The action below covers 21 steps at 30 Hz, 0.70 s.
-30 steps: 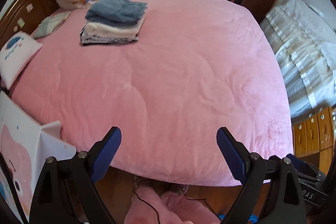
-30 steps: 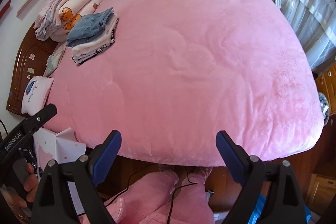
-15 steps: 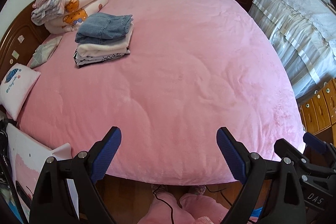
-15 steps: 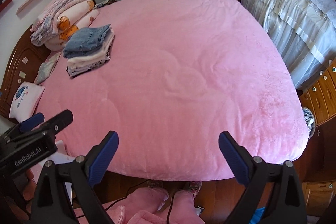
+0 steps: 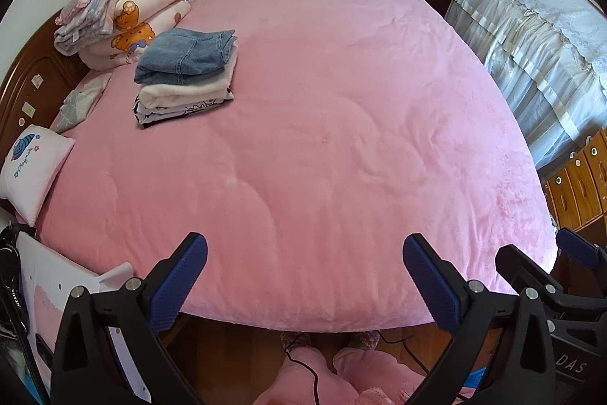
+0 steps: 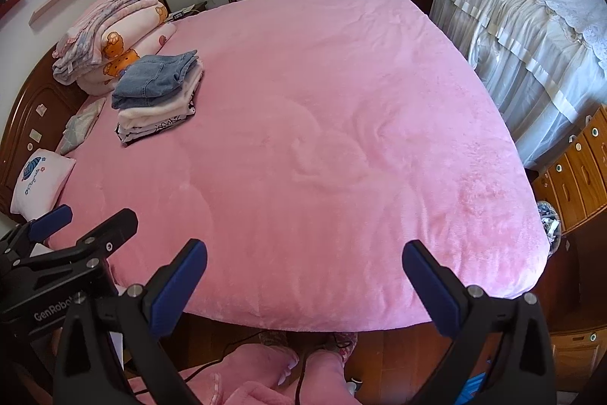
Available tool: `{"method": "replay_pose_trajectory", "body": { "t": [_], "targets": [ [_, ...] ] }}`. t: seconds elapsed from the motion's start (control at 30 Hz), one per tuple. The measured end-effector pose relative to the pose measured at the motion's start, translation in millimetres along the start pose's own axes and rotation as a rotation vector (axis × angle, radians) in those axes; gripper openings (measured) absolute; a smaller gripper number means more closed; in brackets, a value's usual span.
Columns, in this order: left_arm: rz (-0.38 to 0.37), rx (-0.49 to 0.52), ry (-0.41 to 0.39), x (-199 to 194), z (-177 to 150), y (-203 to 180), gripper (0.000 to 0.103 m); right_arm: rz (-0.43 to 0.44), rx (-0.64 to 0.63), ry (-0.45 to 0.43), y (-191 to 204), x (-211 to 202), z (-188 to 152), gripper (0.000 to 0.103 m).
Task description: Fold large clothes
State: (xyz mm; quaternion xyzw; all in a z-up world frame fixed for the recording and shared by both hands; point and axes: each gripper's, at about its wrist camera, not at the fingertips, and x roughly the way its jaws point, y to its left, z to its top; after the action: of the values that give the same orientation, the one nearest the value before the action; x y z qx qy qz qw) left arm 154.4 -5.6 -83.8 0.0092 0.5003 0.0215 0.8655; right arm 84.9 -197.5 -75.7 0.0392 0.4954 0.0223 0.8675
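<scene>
Both the left hand-held gripper (image 5: 305, 276) and the right hand-held gripper (image 6: 304, 275) were opening, nothing between their jaws. The left one read "GenRobot". Folded clothes (image 5: 186, 76) sat upper left on the bed (image 5: 341, 139); the pillow (image 5: 32, 164) read "Playmate".

plush pink blanket (image 5: 322, 124), denim jeans (image 5: 186, 55)

Both sets of tongs have lifted and levelled since a second ago, so more of the far wall shows beyond the pink bed (image 5: 341, 139). The left tongs (image 5: 305, 276) and right tongs (image 6: 304, 278) are opening wider, with nothing between them, and each now sees the other alongside
</scene>
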Motion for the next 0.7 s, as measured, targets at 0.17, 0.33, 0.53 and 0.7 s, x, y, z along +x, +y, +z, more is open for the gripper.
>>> {"method": "replay_pose_trajectory", "body": {
  "t": [0.17,0.33,0.53,0.7],
  "targets": [
    [-0.001,-0.001,0.001,0.0,-1.3,0.6,0.102,-0.002,0.0,-0.003,-0.8,-1.4,0.0,0.103],
    [-0.001,0.0,0.004,0.8,-1.5,0.9,0.102,0.0,0.002,0.0,0.3,-2.6,-0.5,0.103],
    [0.015,0.011,-0.006,-0.4,-1.3,-3.7,0.102,-0.001,0.004,0.0,-1.0,-3.2,0.4,0.103],
    [0.007,0.008,0.005,2.3,-0.7,-3.9,0.102,-0.007,0.004,0.003,-2.0,-1.8,2.0,0.103]
  ]
}}
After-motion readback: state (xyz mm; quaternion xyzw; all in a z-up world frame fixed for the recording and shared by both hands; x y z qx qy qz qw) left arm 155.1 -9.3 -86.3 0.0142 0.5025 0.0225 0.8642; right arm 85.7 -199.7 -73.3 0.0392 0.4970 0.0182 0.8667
